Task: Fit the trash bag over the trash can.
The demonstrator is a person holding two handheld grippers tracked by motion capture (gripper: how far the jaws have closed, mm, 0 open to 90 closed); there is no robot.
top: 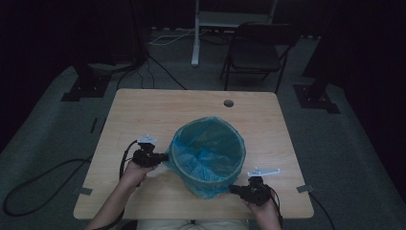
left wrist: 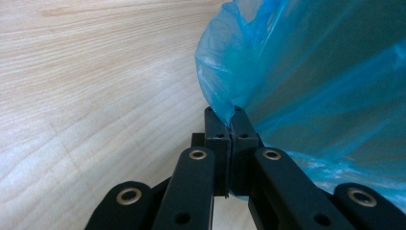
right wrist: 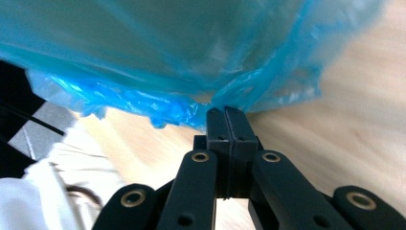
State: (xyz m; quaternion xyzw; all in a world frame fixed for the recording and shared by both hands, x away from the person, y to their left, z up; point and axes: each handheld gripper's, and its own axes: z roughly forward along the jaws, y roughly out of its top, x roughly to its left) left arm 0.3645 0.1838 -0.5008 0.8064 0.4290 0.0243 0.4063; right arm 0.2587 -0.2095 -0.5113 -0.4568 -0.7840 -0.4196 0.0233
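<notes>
While I hold both tools at the bin, this is how things lie:

Bin: a round waste bin (top: 207,158) stands on the wooden table (top: 143,110), a little toward six o'clock from the tabletop's middle, mouth up.
Liner: a blue plastic bag (top: 210,143) lines the bin, its edge folded out over the rim and hanging down the outside wall.
Left gripper: my left gripper (top: 165,156) lies level at nine o'clock of the bin, tips pointing toward three o'clock against the rim.
Left jaws: pressed together on a pinch of the blue bag (left wrist: 297,76); in the left gripper view the film rises straight out from between the closed tips.
Right gripper: my right gripper (top: 233,189) sits at five o'clock of the bin, low, near the table's six o'clock edge, tips pointing toward nine o'clock at the bag's hanging hem.
Right jaws: pressed together on the crumpled lower edge of the bag (right wrist: 182,48), the film bunched just above the tips.
Hands: my left hand (top: 135,171) and right hand (top: 264,211) come in from six o'clock.
Background: a folding chair (top: 258,52) stands on the floor beyond the table's twelve o'clock edge.
</notes>
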